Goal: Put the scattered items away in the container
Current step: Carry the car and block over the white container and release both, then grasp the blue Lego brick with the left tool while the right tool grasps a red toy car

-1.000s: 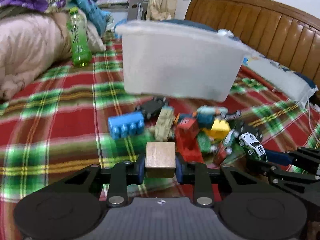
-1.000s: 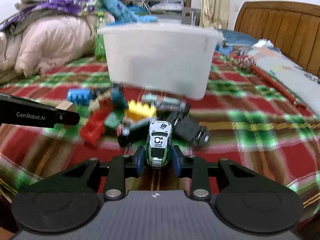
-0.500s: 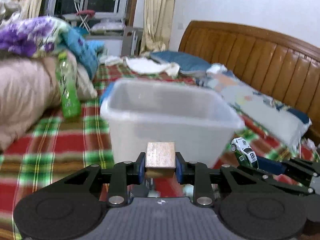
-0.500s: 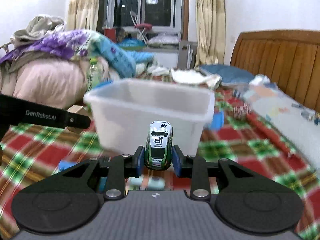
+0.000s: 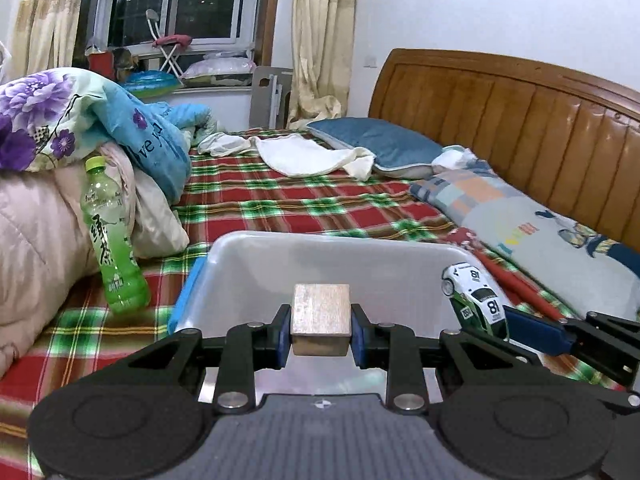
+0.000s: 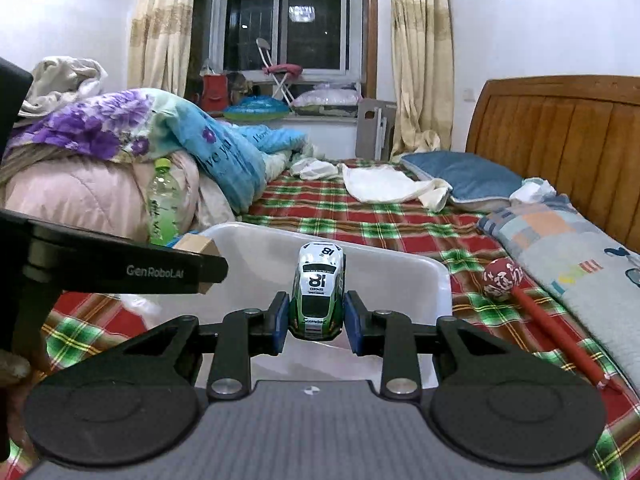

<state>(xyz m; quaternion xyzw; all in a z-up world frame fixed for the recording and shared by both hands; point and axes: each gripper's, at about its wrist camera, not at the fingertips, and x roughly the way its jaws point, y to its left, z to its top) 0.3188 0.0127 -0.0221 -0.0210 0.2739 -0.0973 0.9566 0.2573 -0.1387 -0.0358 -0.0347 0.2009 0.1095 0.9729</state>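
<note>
My left gripper [image 5: 320, 334] is shut on a wooden block [image 5: 320, 318] and holds it over the open top of the white plastic container [image 5: 280, 246]. My right gripper [image 6: 318, 322] is shut on a green and white toy car [image 6: 318, 292] and holds it over the same container [image 6: 420, 276]. In the left wrist view the car [image 5: 474, 300] shows at the right, above the container's right side. In the right wrist view the block [image 6: 196, 246] shows at the left behind the left gripper's finger. The pile of scattered toys is out of view.
A green drink bottle [image 5: 112, 248] leans on the pink quilt [image 5: 36, 248] left of the container. A red mallet [image 6: 532, 308] lies on the plaid bedspread to the right, beside a patterned pillow [image 6: 568, 248]. The wooden headboard [image 5: 520, 120] is behind.
Both grippers have risen from the toy pile and moved forward with their loads, from in front of the container to above its open top.
</note>
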